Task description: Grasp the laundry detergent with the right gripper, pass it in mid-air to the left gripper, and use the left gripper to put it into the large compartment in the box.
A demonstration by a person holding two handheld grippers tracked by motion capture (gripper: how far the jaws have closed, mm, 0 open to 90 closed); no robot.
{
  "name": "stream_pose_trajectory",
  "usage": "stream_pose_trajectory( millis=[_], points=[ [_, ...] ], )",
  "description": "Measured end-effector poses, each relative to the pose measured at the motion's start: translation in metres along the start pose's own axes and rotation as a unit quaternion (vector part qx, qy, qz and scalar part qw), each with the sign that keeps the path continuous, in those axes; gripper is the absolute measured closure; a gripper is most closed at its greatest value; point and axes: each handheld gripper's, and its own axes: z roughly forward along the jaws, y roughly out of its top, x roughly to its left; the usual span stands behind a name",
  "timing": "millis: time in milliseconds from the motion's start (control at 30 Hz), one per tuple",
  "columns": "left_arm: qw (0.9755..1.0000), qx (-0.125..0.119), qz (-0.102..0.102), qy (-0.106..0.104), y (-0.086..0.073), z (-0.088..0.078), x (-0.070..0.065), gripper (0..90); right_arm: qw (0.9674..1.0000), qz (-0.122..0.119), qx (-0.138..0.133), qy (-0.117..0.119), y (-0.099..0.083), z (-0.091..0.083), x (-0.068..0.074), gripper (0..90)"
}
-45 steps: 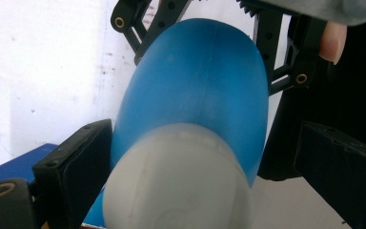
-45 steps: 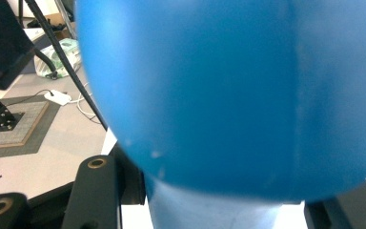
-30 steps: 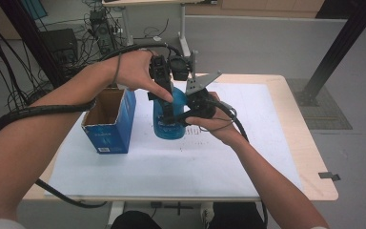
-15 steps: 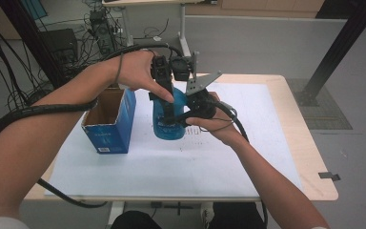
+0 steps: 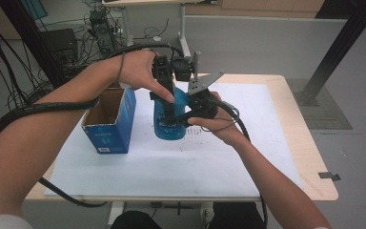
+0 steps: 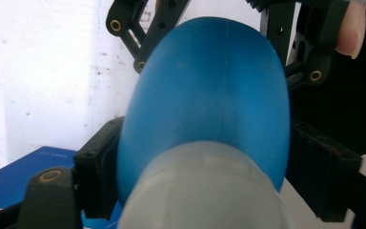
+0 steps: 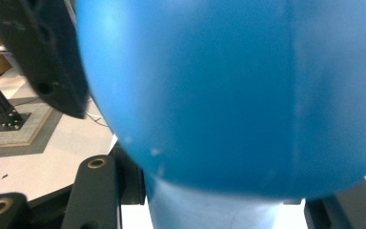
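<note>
The blue bottle (image 5: 170, 121) stands upright on the white sheet over the bench (image 5: 286, 86), just beside an open blue box (image 5: 109, 126). The right claw (image 5: 183, 116) is clenched on its body from the side. The left claw (image 5: 164, 98) comes from above; its jaws have just been closing around the upper bottle (image 6: 209, 95) and seem to press its flanks. The smooth plastic looks light, stiff and rather slippery, so the narrower shoulder below the pale cap (image 6: 202, 191) seems the safest hold

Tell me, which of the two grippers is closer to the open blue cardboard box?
The left. The left gripper comes down on the blue bottle right beside the blue box; the right gripper grips the bottle from its far side, away from the box.
</note>
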Motion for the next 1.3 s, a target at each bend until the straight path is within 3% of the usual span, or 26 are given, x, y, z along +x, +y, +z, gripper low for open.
stream_pose_trajectory(
  millis=[233,600,1300],
  points=[
    [1.0000,-0.002,0.005,0.003,0.0006,-0.0022,-0.0001,35.2,1.0000,-0.009,0.001,0.002,0.0006,-0.0001,0.0011,43.6],
    [0.9999,-0.001,0.012,0.008,0.0013,-0.0008,-0.0018,36.4,1.0000,-0.007,0.000,0.005,-0.0004,-0.0003,0.0023,43.5],
    [0.9999,0.009,0.009,0.004,-0.0014,0.0054,-0.0013,36.4,0.9999,-0.007,0.006,0.008,-0.0038,0.0055,0.0024,43.5]
  ],
)
